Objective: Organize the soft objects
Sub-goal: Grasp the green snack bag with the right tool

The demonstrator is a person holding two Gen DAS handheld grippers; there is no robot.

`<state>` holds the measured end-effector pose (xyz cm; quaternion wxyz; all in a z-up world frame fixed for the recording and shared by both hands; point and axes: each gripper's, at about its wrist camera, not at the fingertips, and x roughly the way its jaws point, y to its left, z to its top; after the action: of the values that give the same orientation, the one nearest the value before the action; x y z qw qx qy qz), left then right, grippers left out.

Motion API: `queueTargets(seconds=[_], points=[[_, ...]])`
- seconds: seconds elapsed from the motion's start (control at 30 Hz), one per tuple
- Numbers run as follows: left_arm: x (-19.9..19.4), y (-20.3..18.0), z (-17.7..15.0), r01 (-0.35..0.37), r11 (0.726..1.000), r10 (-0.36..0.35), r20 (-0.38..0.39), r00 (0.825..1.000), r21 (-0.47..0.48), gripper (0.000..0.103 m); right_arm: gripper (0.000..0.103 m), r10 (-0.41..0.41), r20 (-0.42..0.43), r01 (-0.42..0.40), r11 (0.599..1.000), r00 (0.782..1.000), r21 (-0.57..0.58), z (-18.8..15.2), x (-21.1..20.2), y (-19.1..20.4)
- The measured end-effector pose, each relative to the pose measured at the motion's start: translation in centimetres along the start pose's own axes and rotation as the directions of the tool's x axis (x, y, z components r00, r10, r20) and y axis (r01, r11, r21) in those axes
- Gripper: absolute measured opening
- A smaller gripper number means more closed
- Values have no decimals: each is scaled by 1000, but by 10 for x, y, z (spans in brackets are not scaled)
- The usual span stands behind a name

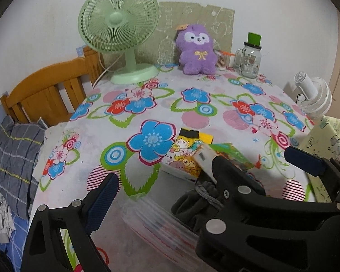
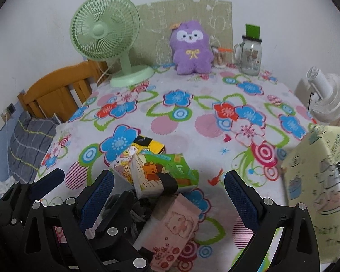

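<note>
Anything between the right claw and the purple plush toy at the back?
Yes: colourful tissue packs lie piled just ahead of the open right claw; beyond them the floral tablecloth runs bare to the purple plush toy.

The pale yellow cloth (image 2: 324, 181) at the right edge carries dark lettering that seems to read "Tasty Time". Red characters mark the pink tissue pack (image 2: 176, 229), and print marks the glass mug (image 2: 251, 56), both too small to read.

purple plush toy (image 1: 196, 52), green fan (image 1: 120, 29), flower-patterned tablecloth (image 1: 215, 122).
</note>
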<state>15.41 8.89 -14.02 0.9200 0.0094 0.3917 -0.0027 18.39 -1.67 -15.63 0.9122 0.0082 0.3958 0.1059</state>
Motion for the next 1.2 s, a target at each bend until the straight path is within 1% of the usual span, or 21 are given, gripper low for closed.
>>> queueTargets(seconds=[0.2,0.33,0.37,0.5,0.7,0.87,0.93,0.97,1.1,1.17,1.2], points=[[19,5,1,0,1000,0,-27,1000,-10,95,99,5,-29,-5,1000,1000,0,2,20,1],[26,1,3,25,1000,-25,-36,999,-2,95,99,0,-41,0,1000,999,-2,5,32,0],[27,0,3,29,1000,-29,-36,999,4,94,99,-2,-42,2,1000,999,-5,5,35,0],[34,-1,4,30,1000,-30,-46,998,3,94,99,4,-59,-3,1000,998,9,5,42,-4],[40,-8,5,40,999,-39,-54,998,21,94,99,-21,-91,25,999,996,40,6,50,-16],[47,-15,7,47,998,-44,-73,996,39,94,93,-32,-114,37,998,993,43,6,54,-23],[49,-17,8,47,998,-44,-79,996,44,95,88,-34,-119,40,998,992,44,6,55,-24],[49,-18,8,46,998,-42,-81,996,47,96,84,-43,-120,48,998,992,43,7,55,-25],[55,-20,9,54,997,-49,-99,994,50,96,80,-41,-129,47,998,991,44,7,59,-29],[56,-21,9,48,998,-43,-104,994,48,96,75,-74,-116,78,997,990,26,9,59,-29],[57,-21,10,40,998,-36,-101,994,45,96,75,-78,-115,82,996,990,27,9,59,-30]])
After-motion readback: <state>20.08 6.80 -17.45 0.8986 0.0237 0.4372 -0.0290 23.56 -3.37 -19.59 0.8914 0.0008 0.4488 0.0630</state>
